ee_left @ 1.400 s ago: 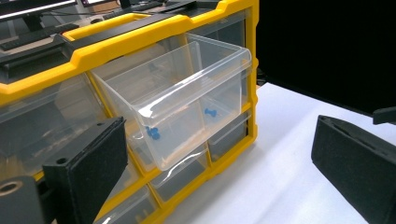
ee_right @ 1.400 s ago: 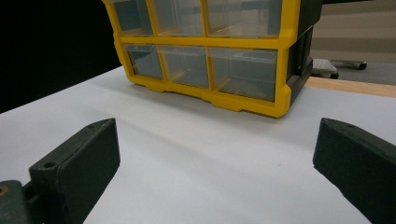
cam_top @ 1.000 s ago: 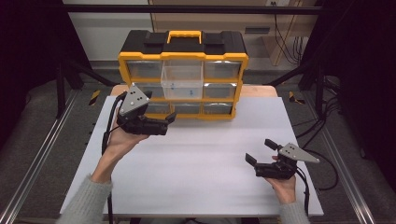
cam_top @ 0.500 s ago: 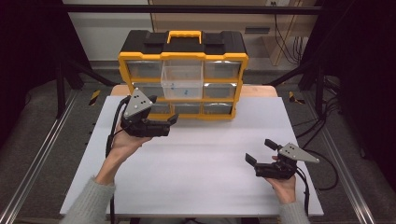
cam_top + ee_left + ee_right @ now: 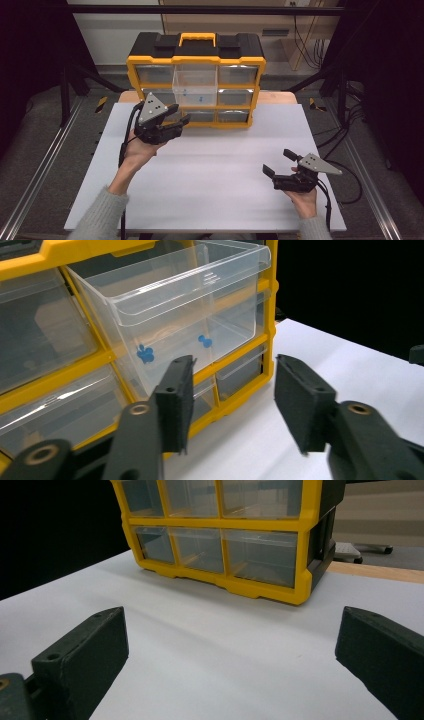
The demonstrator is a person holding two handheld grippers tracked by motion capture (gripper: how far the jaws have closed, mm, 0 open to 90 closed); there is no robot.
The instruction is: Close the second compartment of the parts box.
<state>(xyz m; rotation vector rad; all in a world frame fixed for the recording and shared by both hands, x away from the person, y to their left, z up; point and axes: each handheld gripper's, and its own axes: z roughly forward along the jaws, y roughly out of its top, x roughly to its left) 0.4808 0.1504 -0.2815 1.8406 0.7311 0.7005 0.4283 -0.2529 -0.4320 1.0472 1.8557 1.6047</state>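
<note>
A yellow and black drawer organizer (image 5: 196, 62) stands at the back of the white table (image 5: 215, 170). Its clear upper middle drawer (image 5: 195, 85) is pulled out and holds small blue pieces (image 5: 145, 354). My left gripper (image 5: 181, 116) hovers just in front of the organizer's lower left drawers and points at the open drawer (image 5: 190, 315). Its jaws have just been closing, a gap remains and nothing is between them (image 5: 235, 385). My right gripper (image 5: 276, 161) rests low at the front right, wide open and empty (image 5: 230, 630), and faces the organizer (image 5: 220, 524).
Black frame rails run along both sides of the table. A wooden strip (image 5: 280, 96) shows behind the white top. Cables lie on the floor at the right (image 5: 350, 170). Bare white surface lies between the two grippers.
The left gripper's jaws have narrowed, and that hand has edged slightly toward the organizer. The right hand and its gripper have stayed still.
</note>
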